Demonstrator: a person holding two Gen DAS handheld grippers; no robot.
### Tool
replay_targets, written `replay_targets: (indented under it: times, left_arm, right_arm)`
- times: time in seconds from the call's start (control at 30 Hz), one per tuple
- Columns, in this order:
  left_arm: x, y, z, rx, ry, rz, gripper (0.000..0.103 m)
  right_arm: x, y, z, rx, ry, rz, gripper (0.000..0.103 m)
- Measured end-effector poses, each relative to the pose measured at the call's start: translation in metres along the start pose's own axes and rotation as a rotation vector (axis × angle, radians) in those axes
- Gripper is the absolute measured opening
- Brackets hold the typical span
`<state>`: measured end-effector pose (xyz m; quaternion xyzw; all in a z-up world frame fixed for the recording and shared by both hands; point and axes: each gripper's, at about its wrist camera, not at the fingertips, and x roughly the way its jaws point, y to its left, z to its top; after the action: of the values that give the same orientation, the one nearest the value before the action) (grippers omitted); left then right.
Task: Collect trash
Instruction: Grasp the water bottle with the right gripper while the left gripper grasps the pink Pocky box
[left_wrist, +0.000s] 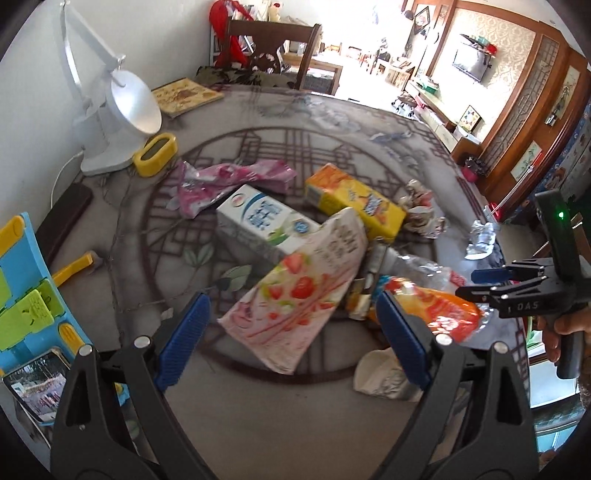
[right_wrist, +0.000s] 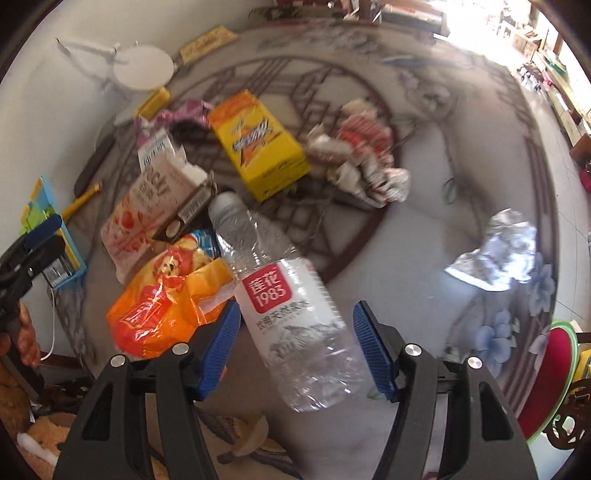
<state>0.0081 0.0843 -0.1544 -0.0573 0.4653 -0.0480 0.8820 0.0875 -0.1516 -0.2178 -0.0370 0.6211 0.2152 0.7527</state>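
Trash lies piled on the round patterned table (left_wrist: 258, 424). In the left wrist view my left gripper (left_wrist: 291, 336) is open, its jaws either side of a pink strawberry carton (left_wrist: 295, 295). Beyond lie a white-blue milk carton (left_wrist: 258, 221), a yellow juice box (left_wrist: 354, 199), a pink wrapper (left_wrist: 229, 181) and an orange snack bag (left_wrist: 443, 310). In the right wrist view my right gripper (right_wrist: 295, 343) is open around a clear plastic bottle (right_wrist: 288, 306) with a red label. The orange bag (right_wrist: 162, 302) lies left of it. The right gripper also shows in the left wrist view (left_wrist: 480, 280).
A white desk lamp (left_wrist: 110, 110), a yellow holder (left_wrist: 155, 153), a book (left_wrist: 186, 96) and a blue-green phone stand (left_wrist: 26, 288) sit at the table's left. Crumpled wrappers (right_wrist: 362, 162) and foil (right_wrist: 495, 254) lie right. A chair (left_wrist: 273, 48) stands behind.
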Motion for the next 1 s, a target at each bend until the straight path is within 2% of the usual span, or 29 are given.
replay_targets:
  times: [0.1, 0.33, 0.57, 0.67, 0.73, 0.8, 0.83, 0.87, 0.9, 1.0]
  left_arm:
    - [0.008, 0.01, 0.003, 0.01, 0.003, 0.007, 0.089]
    - [0.041, 0.025, 0.013, 0.028, 0.056, -0.035, 0.089]
    - [0.083, 0.016, 0.011, 0.105, 0.168, -0.089, 0.084]
    - [0.096, 0.01, 0.008, 0.108, 0.209, -0.12, 0.083]
    - [0.101, 0.005, 0.005, 0.108, 0.231, -0.139, 0.078]
    - [0.102, 0.003, 0.004, 0.107, 0.233, -0.165, 0.06]
    - [0.1, 0.002, 0.005, 0.105, 0.227, -0.172, 0.057]
    - [0.098, 0.002, 0.006, 0.108, 0.224, -0.179, 0.049]
    - [0.097, 0.001, 0.007, 0.108, 0.224, -0.189, 0.036]
    - [0.091, 0.001, 0.008, 0.095, 0.208, -0.181, 0.032]
  right_arm:
    - [0.011, 0.005, 0.005, -0.003, 0.03, -0.006, 0.062]
    - [0.029, 0.017, 0.021, -0.001, 0.066, -0.03, 0.06]
    - [0.027, 0.019, 0.008, 0.075, 0.087, -0.026, 0.058]
    - [0.026, 0.023, -0.001, 0.101, 0.109, 0.007, 0.06]
    - [0.025, 0.028, -0.003, 0.101, 0.117, 0.022, 0.061]
    - [0.022, 0.033, -0.003, 0.093, 0.11, 0.028, 0.061]
    - [0.021, 0.035, -0.001, 0.09, 0.104, 0.027, 0.061]
    - [0.02, 0.035, 0.0, 0.089, 0.097, 0.022, 0.062]
    - [0.018, 0.035, 0.003, 0.089, 0.087, 0.016, 0.062]
    - [0.014, 0.034, 0.009, 0.087, 0.069, 0.009, 0.062]
